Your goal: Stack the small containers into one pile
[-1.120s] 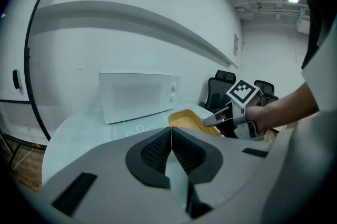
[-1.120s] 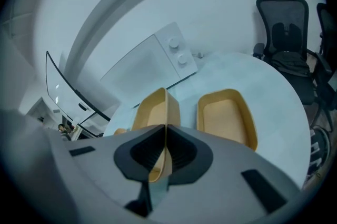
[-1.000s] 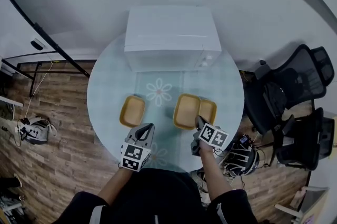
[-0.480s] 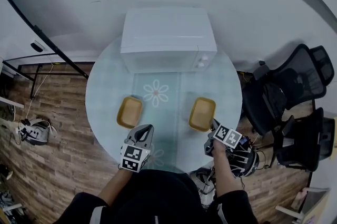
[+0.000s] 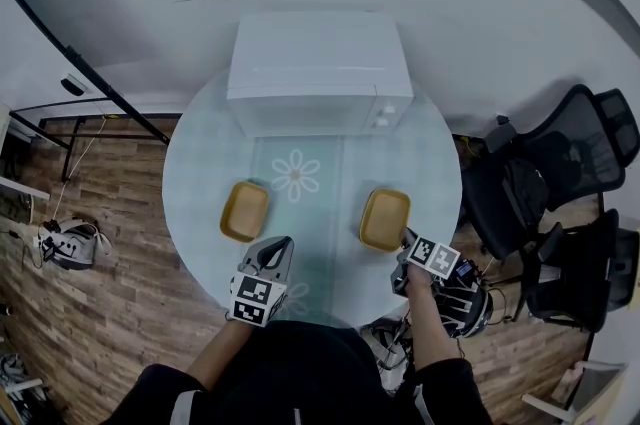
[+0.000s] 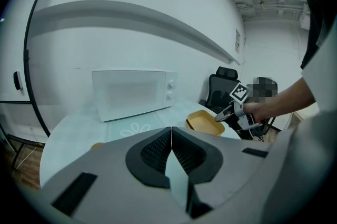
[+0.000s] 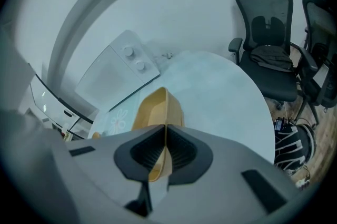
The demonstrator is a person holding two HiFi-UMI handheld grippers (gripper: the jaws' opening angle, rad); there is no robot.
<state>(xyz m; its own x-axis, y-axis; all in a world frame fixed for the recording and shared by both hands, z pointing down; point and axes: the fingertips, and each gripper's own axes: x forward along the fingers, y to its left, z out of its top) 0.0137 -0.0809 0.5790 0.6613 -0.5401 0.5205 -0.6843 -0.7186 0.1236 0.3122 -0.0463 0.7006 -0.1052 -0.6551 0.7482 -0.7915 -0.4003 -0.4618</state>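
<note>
Two yellow container shapes lie on the round table (image 5: 200, 175). The left container (image 5: 245, 211) sits alone, and only its edge (image 6: 97, 146) shows in the left gripper view. The right container (image 5: 385, 219) lies near the table's right edge, and my right gripper (image 5: 403, 235) is shut on its near rim. In the right gripper view the yellow container (image 7: 157, 104) runs straight into the closed right gripper (image 7: 166, 128). My left gripper (image 5: 280, 241) hovers just right of and nearer than the left container, shut on nothing (image 6: 171, 129).
A white microwave (image 5: 320, 63) stands at the back of the table, with its dials on the right. Black office chairs (image 5: 560, 163) stand beyond the table's right edge, and wood floor surrounds the table. A flower-print mat (image 5: 297, 175) lies in the table's middle.
The right gripper carried its yellow container to the right onto the one beside it; two separate shapes there now show as one. The left gripper stayed put.
</note>
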